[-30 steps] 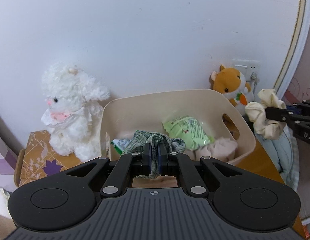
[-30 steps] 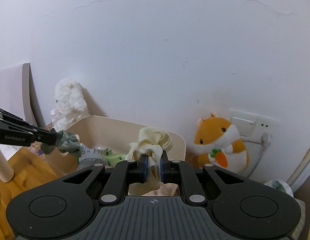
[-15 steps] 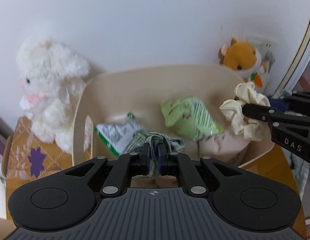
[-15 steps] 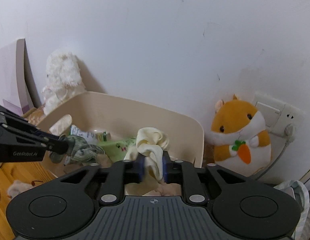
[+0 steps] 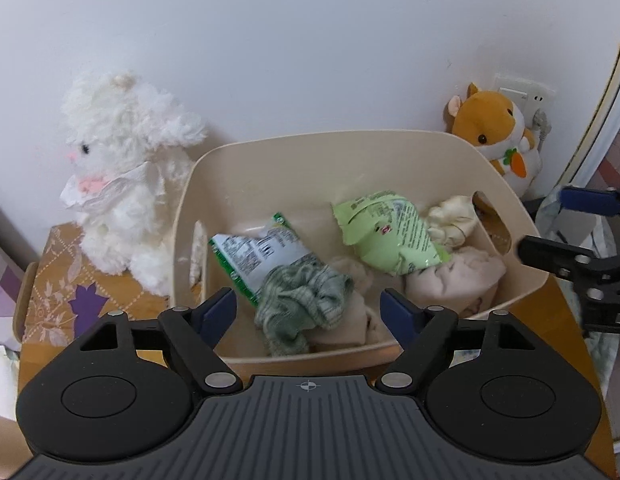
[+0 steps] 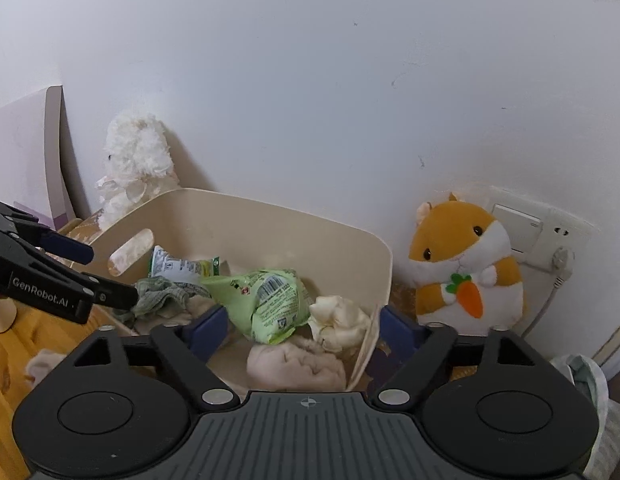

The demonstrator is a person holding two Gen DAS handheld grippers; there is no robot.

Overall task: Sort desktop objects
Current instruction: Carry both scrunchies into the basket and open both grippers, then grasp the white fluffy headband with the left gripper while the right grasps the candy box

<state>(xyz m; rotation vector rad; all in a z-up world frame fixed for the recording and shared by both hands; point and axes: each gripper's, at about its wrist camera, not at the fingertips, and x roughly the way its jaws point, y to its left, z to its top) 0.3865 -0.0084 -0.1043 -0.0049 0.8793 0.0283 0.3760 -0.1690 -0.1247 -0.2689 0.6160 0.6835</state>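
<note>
My left hand-held gripper (image 5: 308,308) and right hand-held gripper (image 6: 302,328) are both opening, pressing on nothing. The green knitted scrunchie (image 5: 299,304) and cream satin scrunchie (image 6: 338,322) lie in the beige plastic basket (image 5: 338,148): soft, light; I'd pinch a bunched fold.

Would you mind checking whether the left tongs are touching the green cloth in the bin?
Apart. In the left wrist view the left tongs are opening, and bin floor shows between each pad and the green cloth.
</note>
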